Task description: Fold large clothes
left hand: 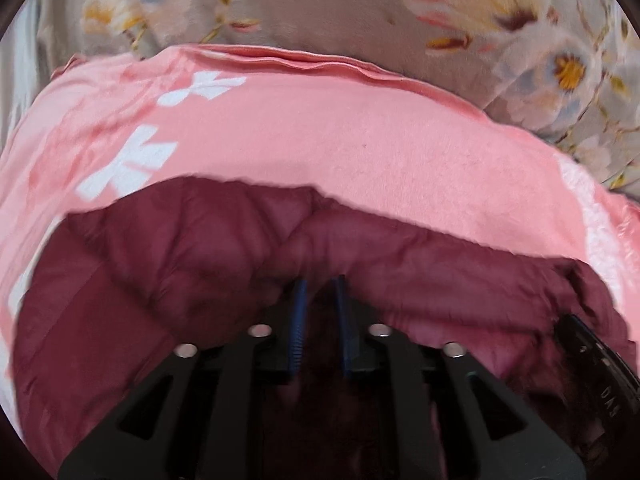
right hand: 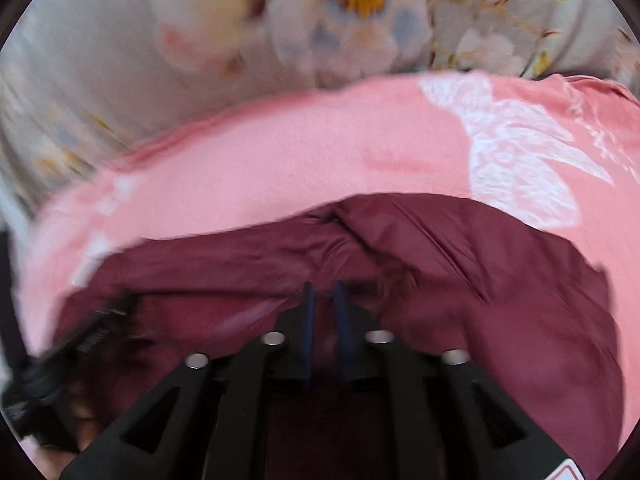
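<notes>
A maroon puffer jacket [left hand: 168, 248] lies bunched on a pink blanket [left hand: 340, 136] with white prints. My left gripper [left hand: 320, 286] is shut on a fold of the jacket, its blue pads pinching the fabric. In the right wrist view the same maroon jacket [right hand: 500, 280] fills the lower half, and my right gripper [right hand: 324, 290] is shut on a fold of it too. The other gripper's black body shows at the right edge of the left view [left hand: 600, 368] and at the left edge of the right view [right hand: 72, 352]. Both views are blurred.
The pink blanket [right hand: 300, 152] lies on a grey floral bedsheet [left hand: 320, 4], which fills the far part of both views [right hand: 200, 20]. The blanket's far folded edge [left hand: 320, 60] runs across the left view.
</notes>
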`<action>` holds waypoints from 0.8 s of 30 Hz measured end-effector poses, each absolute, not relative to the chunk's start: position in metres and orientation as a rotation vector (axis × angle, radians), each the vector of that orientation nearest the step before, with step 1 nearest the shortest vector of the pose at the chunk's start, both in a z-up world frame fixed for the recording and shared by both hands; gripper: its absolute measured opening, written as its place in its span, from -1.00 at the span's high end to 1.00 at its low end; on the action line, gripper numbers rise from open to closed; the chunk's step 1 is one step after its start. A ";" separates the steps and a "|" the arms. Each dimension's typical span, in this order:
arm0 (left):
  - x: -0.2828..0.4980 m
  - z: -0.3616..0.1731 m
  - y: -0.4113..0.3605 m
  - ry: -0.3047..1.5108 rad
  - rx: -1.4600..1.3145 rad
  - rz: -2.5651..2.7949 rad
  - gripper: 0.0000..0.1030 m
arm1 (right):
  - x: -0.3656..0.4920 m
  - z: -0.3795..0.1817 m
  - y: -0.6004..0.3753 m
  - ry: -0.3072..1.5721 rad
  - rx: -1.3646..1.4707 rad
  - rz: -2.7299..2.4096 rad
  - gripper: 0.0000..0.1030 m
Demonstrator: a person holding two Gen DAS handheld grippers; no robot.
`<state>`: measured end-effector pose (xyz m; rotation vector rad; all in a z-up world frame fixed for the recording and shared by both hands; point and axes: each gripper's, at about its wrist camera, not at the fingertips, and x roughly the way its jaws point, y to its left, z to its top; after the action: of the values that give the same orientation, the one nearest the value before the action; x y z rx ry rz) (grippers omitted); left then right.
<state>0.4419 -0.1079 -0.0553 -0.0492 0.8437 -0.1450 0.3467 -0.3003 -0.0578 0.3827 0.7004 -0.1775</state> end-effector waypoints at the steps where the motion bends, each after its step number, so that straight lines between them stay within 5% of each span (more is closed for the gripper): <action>1: 0.425 -0.048 -0.098 0.826 -0.060 -0.142 0.00 | 0.327 -0.048 -0.296 0.670 0.379 -0.148 0.46; 2: 0.411 -0.041 -0.091 0.802 -0.060 -0.136 -0.28 | 0.306 -0.040 -0.292 0.645 0.363 -0.132 0.45; 13: 0.169 0.023 0.059 0.679 -0.114 -0.185 -0.61 | 0.023 0.008 -0.263 0.495 0.294 -0.045 -0.04; 17: 0.093 0.022 0.105 0.671 -0.124 -0.170 -0.78 | -0.060 -0.015 -0.250 0.530 0.249 -0.122 -0.30; 24: 0.056 -0.017 0.167 0.765 -0.255 -0.084 -0.84 | -0.110 -0.077 -0.259 0.639 0.354 -0.247 -0.30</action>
<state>0.0557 0.1673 -0.0167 -0.2549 0.7647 -0.0844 -0.1103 -0.2590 -0.0768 0.3538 0.6389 -0.2475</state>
